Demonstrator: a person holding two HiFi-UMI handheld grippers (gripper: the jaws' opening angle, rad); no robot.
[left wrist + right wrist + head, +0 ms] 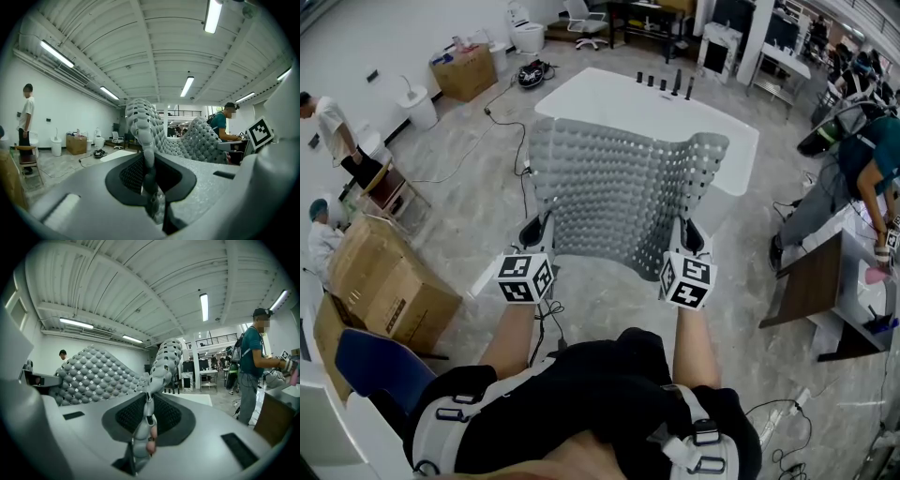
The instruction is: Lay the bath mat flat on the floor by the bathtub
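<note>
So, both grippers are clamped on the grey bubbly bath mat (pixel 623 192), one on each near corner. The left gripper (pixel 538 228) has its jaws squeezed on the left edge. In the left gripper view the mat's edge runs right down between the pads of that gripper (pixel 149 176), and the rest of the mat (pixel 199 138) billows off to the right. Same deal w/ the right gripper (pixel 690 232): in the right gripper view its jaws pinch the edge (pixel 146 420) and the mat (pixel 91 371) spreads off to the left.

The mat's up in the air, stretched between the two, sagging a bit in the middle, not on the floor yet. From the head view it hangs in front of the white bathtub (pixel 605 98) and covers the tub's near side. Can't tell if the far edge touches the tub tbh.

A row of dark bottles (pixel 666 84) sits on the tub's far rim. Cardboard boxes (pixel 389 286) are off to the left, and a person in a teal shirt (pixel 858 159) bends over a desk at right.
</note>
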